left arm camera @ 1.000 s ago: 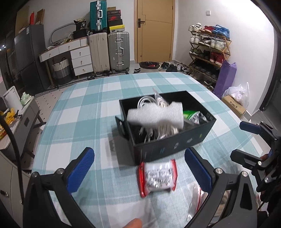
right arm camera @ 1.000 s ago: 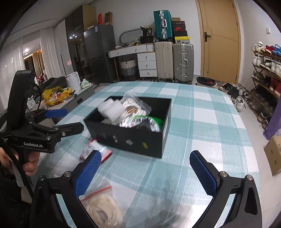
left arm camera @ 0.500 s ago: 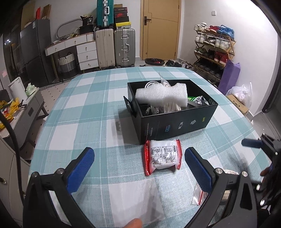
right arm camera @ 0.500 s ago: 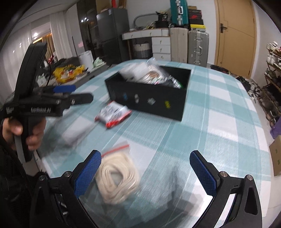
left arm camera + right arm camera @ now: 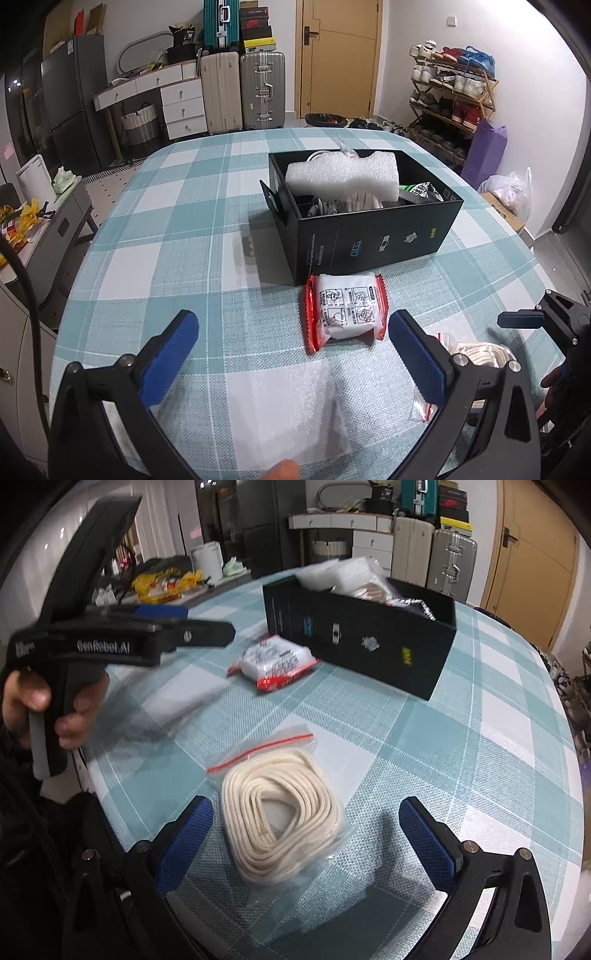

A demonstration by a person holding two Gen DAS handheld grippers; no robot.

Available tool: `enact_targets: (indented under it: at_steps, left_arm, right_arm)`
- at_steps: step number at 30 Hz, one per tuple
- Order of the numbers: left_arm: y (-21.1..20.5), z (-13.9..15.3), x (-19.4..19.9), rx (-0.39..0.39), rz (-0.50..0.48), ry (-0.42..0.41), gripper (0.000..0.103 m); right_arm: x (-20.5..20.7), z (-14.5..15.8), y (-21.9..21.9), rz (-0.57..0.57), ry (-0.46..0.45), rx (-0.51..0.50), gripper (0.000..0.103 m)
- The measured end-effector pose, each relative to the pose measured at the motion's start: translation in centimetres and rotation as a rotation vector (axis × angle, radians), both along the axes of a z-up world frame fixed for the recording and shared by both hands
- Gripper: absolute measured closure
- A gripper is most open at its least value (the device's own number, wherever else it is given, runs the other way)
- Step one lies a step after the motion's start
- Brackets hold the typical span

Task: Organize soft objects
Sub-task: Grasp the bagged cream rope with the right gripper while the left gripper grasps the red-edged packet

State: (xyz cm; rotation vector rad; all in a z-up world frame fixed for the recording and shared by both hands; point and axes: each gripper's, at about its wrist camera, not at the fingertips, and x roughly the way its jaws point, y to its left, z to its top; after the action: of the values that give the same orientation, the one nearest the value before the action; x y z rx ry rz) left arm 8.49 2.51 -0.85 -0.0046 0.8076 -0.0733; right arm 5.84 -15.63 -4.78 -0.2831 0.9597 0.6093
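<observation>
A black box (image 5: 369,236) on the checked table holds a white foam piece (image 5: 343,175) and several bagged items; it also shows in the right wrist view (image 5: 369,642). A red-and-white packet (image 5: 345,312) lies just in front of the box. A flat white foam sheet (image 5: 288,410) lies between my left gripper's open fingers. My left gripper (image 5: 291,354) is open and empty. A clear zip bag of cream rope (image 5: 280,816) lies between the fingers of my right gripper (image 5: 306,834), which is open and not touching it.
The table edge (image 5: 576,812) curves close on the right. Beyond the table stand suitcases (image 5: 243,92), a white drawer unit (image 5: 181,107), a shoe rack (image 5: 450,99) and a door. My left gripper's body (image 5: 110,642) hangs over the table's left side.
Both grippers have drawn back toward the near table edge. The rope bag now lies between my right fingers, and the foam sheet shows under my left gripper. Both stay open.
</observation>
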Motion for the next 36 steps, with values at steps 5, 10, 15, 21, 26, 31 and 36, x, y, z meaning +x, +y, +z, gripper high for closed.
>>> enact_targets:
  at_steps: [5, 10, 15, 21, 26, 31, 36]
  left_arm:
    - [-0.1, -0.3, 0.3, 0.001, 0.000, 0.010, 0.000]
    - [0.0, -0.6, 0.7, 0.002, 0.003, 0.020, 0.000]
    - [0.2, -0.9, 1.1, -0.001, 0.010, 0.029, 0.000]
    - [0.1, -1.3, 1.3, -0.006, 0.006, 0.036, 0.000]
    - [-0.1, -1.6, 1.6, -0.008, -0.004, 0.047, 0.000]
    - [-0.5, -2.0, 2.0, -0.004, -0.010, 0.066, 0.000]
    - [-1.0, -2.5, 2.7, 0.009, -0.014, 0.092, 0.000]
  right_arm:
    - [0.7, -0.5, 0.1, -0.020, -0.004, -0.020, 0.001]
    - [2.1, -0.6, -0.3, -0.076, -0.014, -0.036, 0.001]
    - [3.8, -0.6, -1.5, -0.171, 0.007, -0.037, 0.001]
    - [3.6, -0.5, -2.6, -0.190, 0.018, -0.026, 0.001]
    - [2.9, -0.6, -3.0, -0.180, 0.020, -0.029, 0.001]
    - [2.7, -0.4, -2.7, -0.156, 0.007, -0.021, 0.009]
    - [2.7, -0.4, -2.4, -0.130, -0.024, -0.018, 0.036]
